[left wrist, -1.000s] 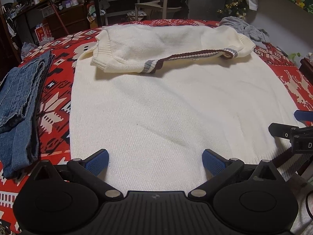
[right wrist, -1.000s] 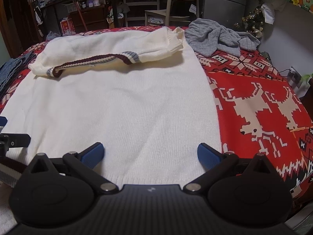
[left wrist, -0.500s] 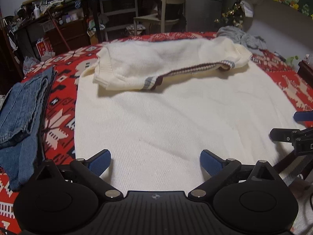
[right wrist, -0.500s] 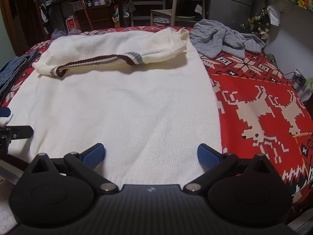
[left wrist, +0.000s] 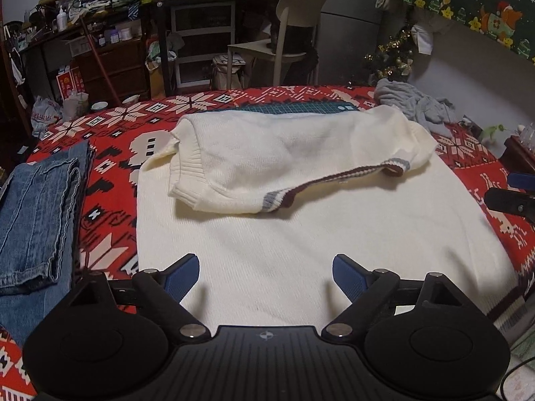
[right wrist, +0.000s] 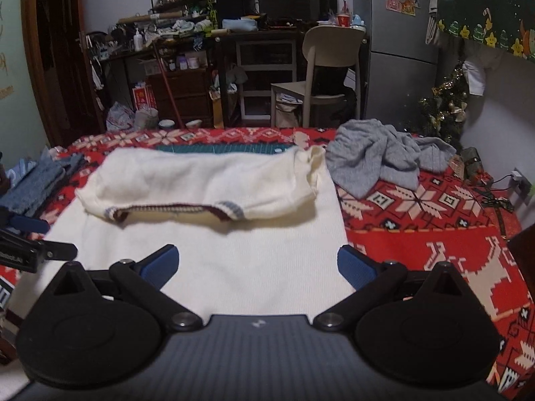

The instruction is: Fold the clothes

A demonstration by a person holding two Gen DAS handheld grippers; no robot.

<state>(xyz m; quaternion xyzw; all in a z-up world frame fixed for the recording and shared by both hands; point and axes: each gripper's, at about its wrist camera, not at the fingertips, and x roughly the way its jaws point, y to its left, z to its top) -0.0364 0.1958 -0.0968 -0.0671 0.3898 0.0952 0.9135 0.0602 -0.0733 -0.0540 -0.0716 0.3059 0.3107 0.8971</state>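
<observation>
**Both claws spread at the sweater's near hem**

The left claw hangs with its blue pads wide apart, holding nothing, just above the near part of the cream sweater. The right claw is likewise spread and empty, over the sweater's near right portion. The sweater lies flat on the red patterned surface, its far end already turned back toward the claws, with the striped neckband showing along that fold. Left of the sweater lie folded jeans; beyond its far right corner sits a crumpled grey garment.

Judging by this layout, the sweater is part-folded, and the near hem looks the likely next hold. To do that well, each claw should pinch the hem near its own corner, taking both knit layers, then lift level so the edge travels straight and lands square against the far fold without dragging the body askew.
</observation>
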